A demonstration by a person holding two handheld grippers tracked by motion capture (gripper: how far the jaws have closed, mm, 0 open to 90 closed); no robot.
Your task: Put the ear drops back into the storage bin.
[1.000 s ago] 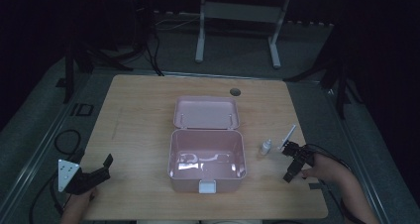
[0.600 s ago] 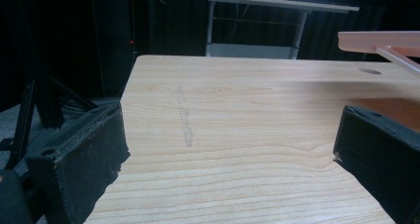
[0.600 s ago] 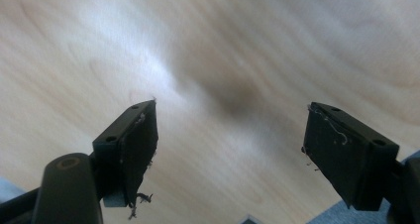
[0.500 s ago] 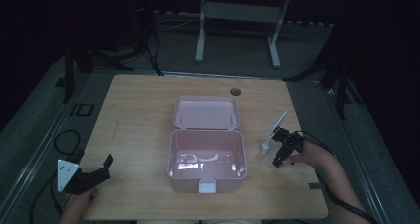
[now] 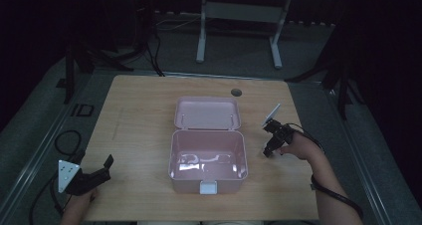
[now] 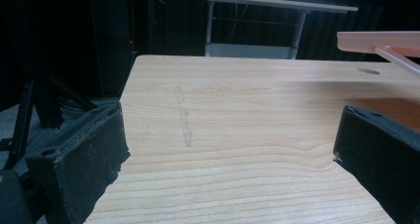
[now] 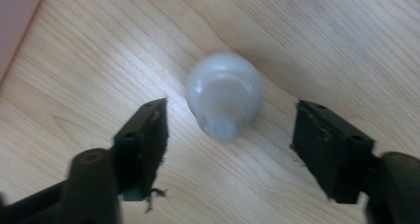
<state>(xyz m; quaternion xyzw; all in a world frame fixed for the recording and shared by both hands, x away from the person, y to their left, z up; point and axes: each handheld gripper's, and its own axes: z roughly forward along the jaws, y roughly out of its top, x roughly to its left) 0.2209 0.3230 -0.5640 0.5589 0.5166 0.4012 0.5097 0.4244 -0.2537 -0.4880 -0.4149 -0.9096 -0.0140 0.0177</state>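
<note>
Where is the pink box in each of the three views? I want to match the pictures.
High view: the box stands at the centre of the table, open, its lid on the far side.
Left gripper view: the lid's edge juts in at the upper right.
Right gripper view: a pink strip in the top left corner.
Shared landmark: the light wooden table.
</note>
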